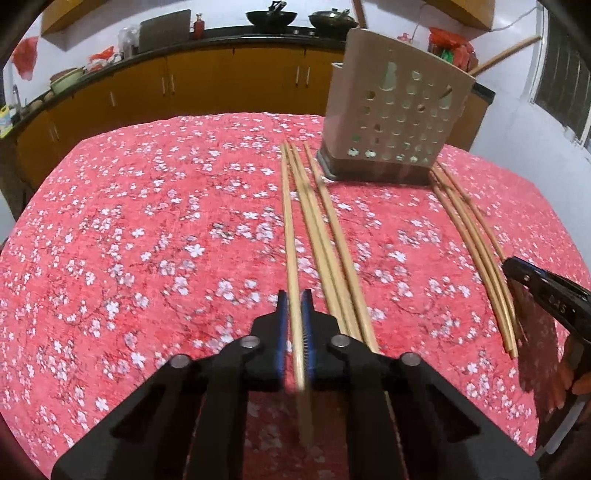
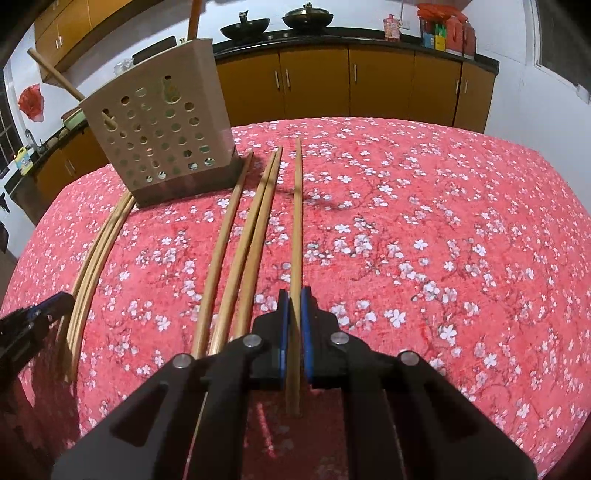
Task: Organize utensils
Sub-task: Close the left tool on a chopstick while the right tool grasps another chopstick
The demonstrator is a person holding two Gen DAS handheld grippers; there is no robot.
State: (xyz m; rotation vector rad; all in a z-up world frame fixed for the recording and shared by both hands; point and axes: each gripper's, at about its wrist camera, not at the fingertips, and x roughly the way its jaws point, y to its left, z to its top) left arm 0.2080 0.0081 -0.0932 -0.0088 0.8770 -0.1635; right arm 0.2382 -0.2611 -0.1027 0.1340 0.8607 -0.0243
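Left wrist: left gripper (image 1: 295, 299) clamps chopstick (image 1: 291, 236); right wrist: right gripper (image 2: 294, 297) clamps another chopstick (image 2: 296, 221).

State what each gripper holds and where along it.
Left gripper: one chopstick, pinched near its near end. Right gripper: another chopstick, likewise near its near end.

Spread across the table, a red tablecloth (image 1: 147, 229) dotted with white blossoms. Behind it, a run of yellow-brown cabinets (image 2: 384, 85) under a dark counter (image 2: 362, 37), with two black woks (image 1: 271, 16) sitting side by side on top and a pale pot (image 1: 66, 79) further along by the tap. Off to one side, a red plastic bag (image 2: 31, 101) hanging on the white wall.
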